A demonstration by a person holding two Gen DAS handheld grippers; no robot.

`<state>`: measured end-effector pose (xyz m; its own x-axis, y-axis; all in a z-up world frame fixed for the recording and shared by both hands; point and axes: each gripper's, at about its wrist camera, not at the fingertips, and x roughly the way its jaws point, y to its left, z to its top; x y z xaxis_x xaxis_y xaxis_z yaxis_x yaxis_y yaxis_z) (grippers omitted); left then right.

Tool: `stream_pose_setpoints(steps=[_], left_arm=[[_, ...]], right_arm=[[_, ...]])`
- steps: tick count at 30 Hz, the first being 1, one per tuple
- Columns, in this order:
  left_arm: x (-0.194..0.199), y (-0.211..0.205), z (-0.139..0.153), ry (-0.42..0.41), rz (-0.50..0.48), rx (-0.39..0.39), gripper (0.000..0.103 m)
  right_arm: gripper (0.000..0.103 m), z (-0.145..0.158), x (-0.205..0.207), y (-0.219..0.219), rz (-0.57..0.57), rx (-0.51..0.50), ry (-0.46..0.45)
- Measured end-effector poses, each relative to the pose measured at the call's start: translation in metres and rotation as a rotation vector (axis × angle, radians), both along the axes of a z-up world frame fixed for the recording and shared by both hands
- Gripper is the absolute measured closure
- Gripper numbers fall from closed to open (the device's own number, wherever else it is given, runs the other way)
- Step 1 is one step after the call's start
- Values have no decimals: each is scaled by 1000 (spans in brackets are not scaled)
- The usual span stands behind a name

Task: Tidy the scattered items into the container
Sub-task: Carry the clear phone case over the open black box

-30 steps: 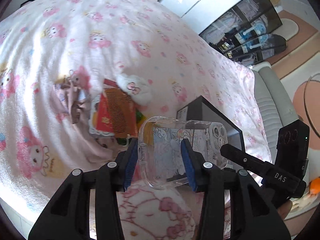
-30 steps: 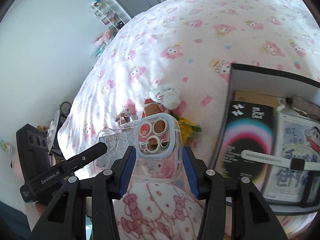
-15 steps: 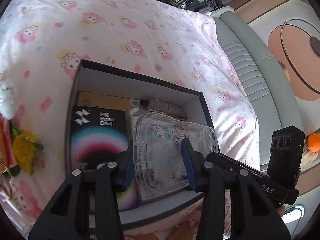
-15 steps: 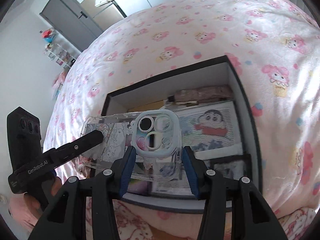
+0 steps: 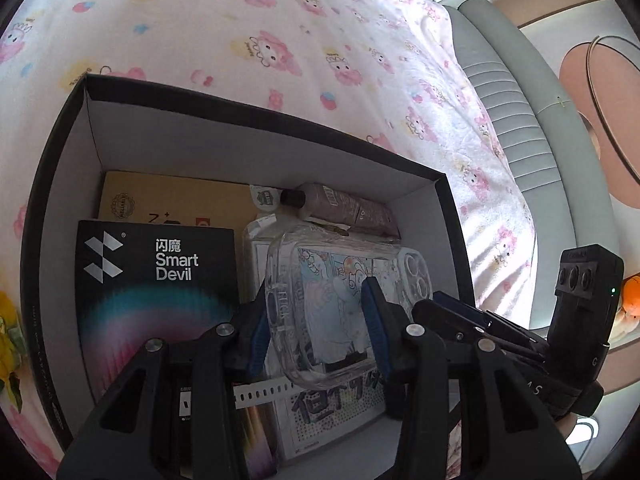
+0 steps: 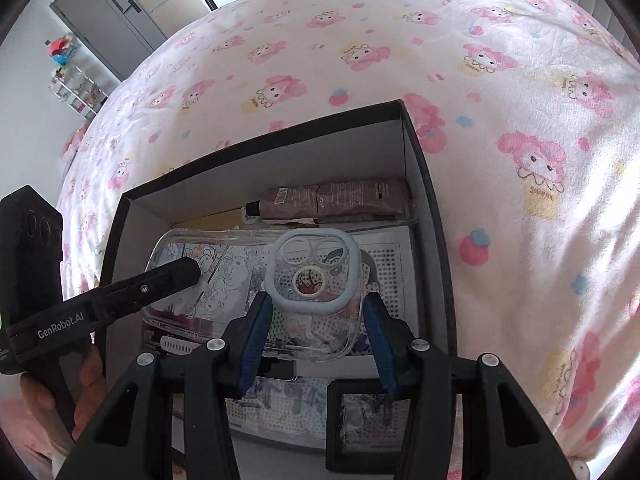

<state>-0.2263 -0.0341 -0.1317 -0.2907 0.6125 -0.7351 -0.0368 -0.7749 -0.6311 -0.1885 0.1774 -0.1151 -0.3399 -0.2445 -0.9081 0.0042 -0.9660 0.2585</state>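
Both grippers held one clear phone case (image 5: 340, 300) between them, over the open black box (image 5: 256, 110) that sat on the pink cartoon-print bedspread (image 5: 280, 32).

Left gripper (image 5: 320, 320): blue-padded fingers (image 5: 262, 320) part-way open and clamped across the width of the case at its plain end. Right gripper (image 6: 314, 328): fingers (image 6: 256, 328) likewise part-way open, gripping the case's camera-cutout end. In the right wrist view the left gripper's finger reached in from the left edge of the frame and crossed the case's far end; a hand (image 6: 86, 392) showed beneath it.

The case lay roughly flat, long axis running across the box, above the box's right half as the left wrist view framed it. Whether it already touched the contents below could not be told.

Inside the box: a black "Smart Devil" package (image 5: 156, 292) against the left wall, a tan carton (image 5: 176, 200) behind it at the far wall, a brown tube (image 6: 332, 200) lying along the far wall toward the right corner, printed cartoon cards (image 6: 384, 276) under the case, a white perforated strap (image 5: 260, 390) near the front, and a small black frame (image 6: 368, 424) at the front right corner.

A yellow item (image 5: 6, 332) lay on the bedspread outside the box's left wall.
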Motion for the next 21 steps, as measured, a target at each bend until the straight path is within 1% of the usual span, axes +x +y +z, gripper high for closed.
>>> stream_pose_setpoints(steps=[2, 3, 5, 6, 8, 9, 11, 13, 14, 15, 16, 19, 21], left_arm=[[3, -5, 2, 9, 6, 10, 61], [5, -7, 3, 14, 9, 9, 61], [7, -9, 5, 28, 19, -19, 61], [7, -9, 4, 26, 25, -38, 61], [5, -11, -1, -6, 39, -62, 61], [5, -13, -3, -17, 47, -66, 61], [8, -20, 0, -13, 74, -84, 61], [13, -29, 6, 0, 119, -137, 62], [14, -33, 8, 6, 130, -136, 65], [14, -35, 8, 2, 137, -126, 67], [12, -35, 7, -6, 139, -123, 67], [7, -25, 0, -32, 116, -159, 67], [3, -18, -8, -70, 95, -148, 67]], right_arm=[[59, -1, -1, -9, 16, 16, -2], [59, -1, -1, -14, 33, 5, 5], [59, -4, -2, -25, 63, -14, -8], [59, -5, -2, -31, 75, 6, -13], [59, -6, -3, -37, 87, 48, -6], [59, -7, -3, -36, 81, 56, -8], [59, -7, -4, -30, 57, 53, -21], [59, -5, -2, -24, 38, 69, -21], [59, -3, -1, -21, 31, 83, -17], [59, -1, 1, -19, 23, 94, -13], [59, 0, 1, -17, 16, 104, -10], [59, 1, 2, -14, -2, 101, -3], [59, 0, 1, -12, -7, 84, -11]])
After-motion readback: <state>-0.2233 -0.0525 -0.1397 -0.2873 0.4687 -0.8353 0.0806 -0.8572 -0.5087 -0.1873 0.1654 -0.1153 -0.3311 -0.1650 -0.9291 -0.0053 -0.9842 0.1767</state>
